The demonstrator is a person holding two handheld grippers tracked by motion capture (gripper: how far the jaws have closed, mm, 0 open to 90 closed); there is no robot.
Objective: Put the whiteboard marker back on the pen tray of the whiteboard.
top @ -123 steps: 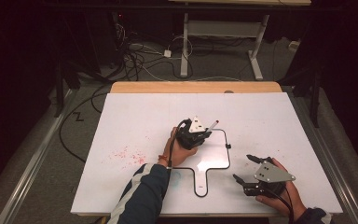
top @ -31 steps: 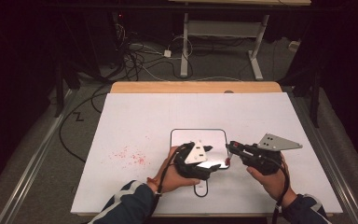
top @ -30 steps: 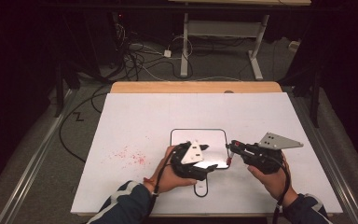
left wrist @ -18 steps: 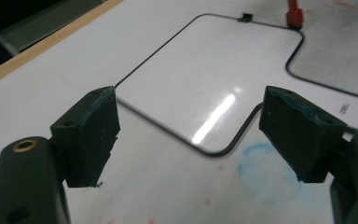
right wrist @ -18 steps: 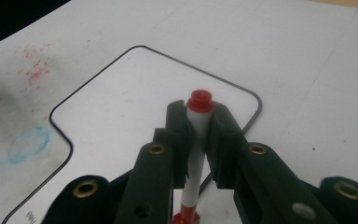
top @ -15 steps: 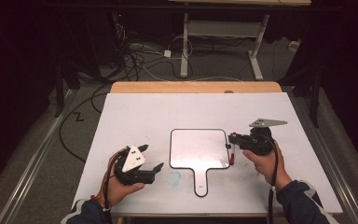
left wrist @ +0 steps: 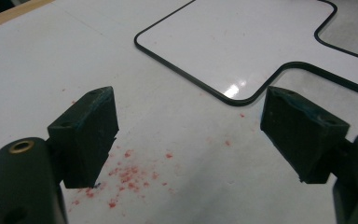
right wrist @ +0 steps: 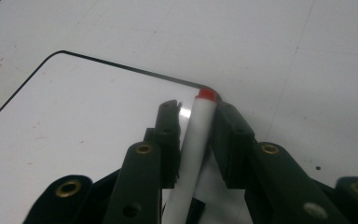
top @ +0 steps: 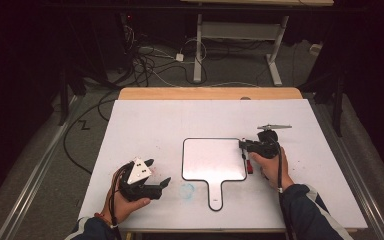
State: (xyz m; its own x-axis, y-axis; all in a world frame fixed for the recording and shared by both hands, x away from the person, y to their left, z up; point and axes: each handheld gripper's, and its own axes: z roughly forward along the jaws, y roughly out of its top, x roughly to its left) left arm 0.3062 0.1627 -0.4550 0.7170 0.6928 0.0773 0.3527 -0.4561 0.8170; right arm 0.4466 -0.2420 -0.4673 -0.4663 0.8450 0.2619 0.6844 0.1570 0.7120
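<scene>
1. The marker (right wrist: pixel 192 140) — a white barrel with a red end — lies between the jaws of the right hand-held gripper (right wrist: pixel 193 116), in the lower middle of the right gripper view. Its red end sits at the rounded corner of the whiteboard (right wrist: pixel 84 121).
2. Those jaws have just been opening; a thin gap shows on the left of the barrel, while the other jaw stands close against it, and whether that one touches I cannot tell.
3. In the high view the marker (top: pixel 248 162) shows right of centre, just at the right edge of the whiteboard (top: pixel 212 159), below the right hand-held gripper (top: pixel 244 146).
4. The whiteboard is a small paddle-shaped one with a dark rim and a handle pointing to the bottom of the frame, flat on the white counter (top: pixel 170 120).
5. The left hand-held gripper (top: pixel 157 172) is held in the lower left of the high view, well apart from the whiteboard, its tips pointing right.
6. In the left gripper view its jaws stand wide apart with nothing between them — one at the left edge, one at the right — above the counter (left wrist: pixel 37 60).
7. Red specks (left wrist: pixel 130 175) dot the counter beneath the left jaw; the whiteboard (left wrist: pixel 242 42) fills the upper right there.
8. A faint bluish smudge (top: pixel 187 189) marks the counter just left of the handle.
</scene>
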